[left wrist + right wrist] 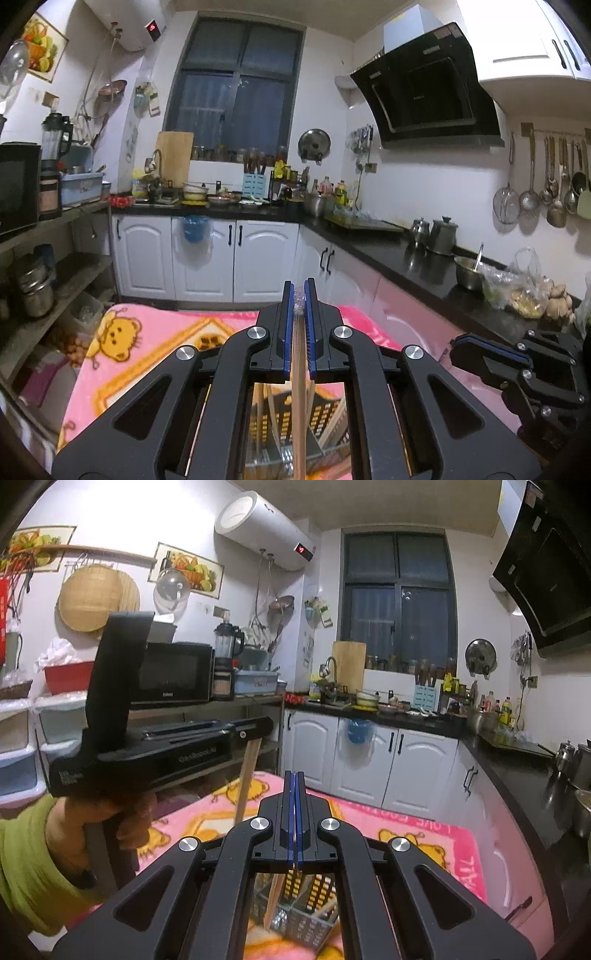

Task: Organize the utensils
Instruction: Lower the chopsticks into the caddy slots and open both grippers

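Wooden utensil (300, 398) hangs clamped in the left gripper (299, 295), its blue pads pinched narrow on the handle. Just below stands a black slotted basket (306, 908) on the pink blanket (406, 830). The right gripper (294, 790) is pressed fully together on another wooden piece (275, 897) hanging over that basket.

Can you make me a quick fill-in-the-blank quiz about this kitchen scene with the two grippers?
1. The left gripper is shut on a thin ____ stick.
2. The blanket under the grippers is mostly ____ with cartoon bears.
3. The sleeve of the arm that carries the left gripper is ____.
4. The door of the microwave on the shelf is ____.

Missing words: wooden; pink; green; black
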A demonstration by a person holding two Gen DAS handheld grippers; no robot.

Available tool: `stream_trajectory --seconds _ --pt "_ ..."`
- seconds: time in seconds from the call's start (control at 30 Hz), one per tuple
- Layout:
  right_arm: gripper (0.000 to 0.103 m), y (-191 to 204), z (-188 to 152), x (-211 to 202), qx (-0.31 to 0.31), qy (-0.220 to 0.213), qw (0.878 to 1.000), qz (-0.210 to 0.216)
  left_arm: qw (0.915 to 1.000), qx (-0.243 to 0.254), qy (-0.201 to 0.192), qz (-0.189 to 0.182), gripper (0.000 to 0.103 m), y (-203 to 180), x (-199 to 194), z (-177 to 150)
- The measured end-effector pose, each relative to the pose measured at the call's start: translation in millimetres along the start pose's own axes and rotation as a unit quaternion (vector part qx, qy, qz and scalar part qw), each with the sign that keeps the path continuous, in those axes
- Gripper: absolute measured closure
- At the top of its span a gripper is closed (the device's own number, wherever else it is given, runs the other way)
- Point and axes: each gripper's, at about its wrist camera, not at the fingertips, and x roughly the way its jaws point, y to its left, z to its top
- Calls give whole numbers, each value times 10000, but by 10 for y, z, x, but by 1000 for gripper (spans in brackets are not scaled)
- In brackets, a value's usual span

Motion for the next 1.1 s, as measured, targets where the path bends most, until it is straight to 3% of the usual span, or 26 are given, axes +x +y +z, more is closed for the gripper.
stream_trajectory --seconds 0.37,0.53,0.87,1.1 --pt "102 -164 308 70 56 -356 9992 -168 9994 -137 -297 96 100 4 166 191" --pt "102 -265 378 99 -3 -464 9980 -438 9991 -203 -351 123 100 -8 289 192" --pt "102 -426 135 367 119 -105 9984 -547 9994 4 -299 146 100 -60 542 47" --pt "102 -426 -96 555 211 216 9983 -505 9998 89 28 185 100 -55 788 -213"
